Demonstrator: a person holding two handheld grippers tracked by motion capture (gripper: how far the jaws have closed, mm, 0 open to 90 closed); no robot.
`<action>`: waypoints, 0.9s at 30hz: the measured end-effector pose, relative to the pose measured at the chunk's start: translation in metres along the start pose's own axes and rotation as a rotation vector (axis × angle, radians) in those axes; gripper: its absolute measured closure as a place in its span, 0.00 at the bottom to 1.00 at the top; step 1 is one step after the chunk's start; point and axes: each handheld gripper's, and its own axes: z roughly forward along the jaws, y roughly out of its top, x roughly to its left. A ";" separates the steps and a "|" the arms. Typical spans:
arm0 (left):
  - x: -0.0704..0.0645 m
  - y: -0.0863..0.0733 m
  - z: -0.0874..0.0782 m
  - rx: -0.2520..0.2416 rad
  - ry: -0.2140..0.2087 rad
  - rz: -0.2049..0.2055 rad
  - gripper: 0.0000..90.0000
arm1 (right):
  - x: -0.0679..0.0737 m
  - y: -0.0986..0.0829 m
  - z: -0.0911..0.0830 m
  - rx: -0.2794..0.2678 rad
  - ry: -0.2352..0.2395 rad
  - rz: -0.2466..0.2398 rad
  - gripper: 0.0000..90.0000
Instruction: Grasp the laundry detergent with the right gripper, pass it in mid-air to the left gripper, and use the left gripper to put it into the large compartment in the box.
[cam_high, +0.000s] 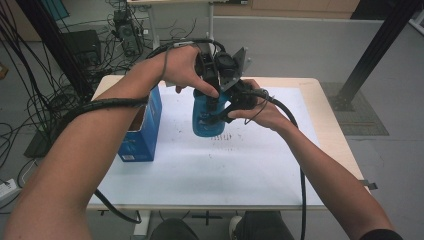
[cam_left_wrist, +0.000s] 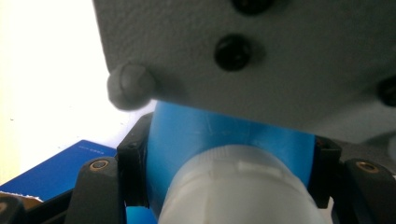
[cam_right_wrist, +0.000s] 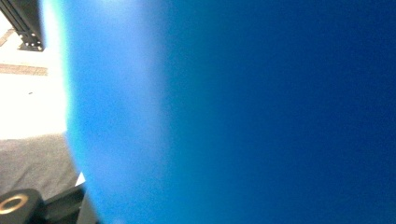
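A blue bottle stands at the centre of the white sheet that covers the table, and both grippers meet on it. In the left gripper view the bottle's blue shoulder and white cap sit squeezed between the two black jaws, one at nine o'clock and one at three o'clock of the neck, so the left gripper, coming onto the bottle from twelve o'clock in the high view, is clamped on it. A grey plate of the other gripper crosses the top of that view. The right gripper presses against the bottle from three o'clock; its own view is nearly all blurred blue bottle wall, with one jaw tip low at seven o'clock, so whether its jaws are closed on the bottle cannot be told. A blue carton stands open-topped at nine o'clock of the bottle, near it but apart. The person's forearms enter from six o'clock.
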 end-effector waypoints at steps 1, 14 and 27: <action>0.000 0.000 0.000 0.002 0.000 -0.001 0.40 | 0.000 0.000 0.000 -0.001 0.001 0.001 0.47; 0.000 -0.001 0.001 0.002 0.001 -0.003 0.41 | -0.001 0.000 0.002 -0.004 0.005 -0.002 0.47; 0.000 -0.002 0.000 -0.002 0.001 -0.004 0.41 | -0.001 -0.001 0.002 -0.011 0.005 -0.003 0.47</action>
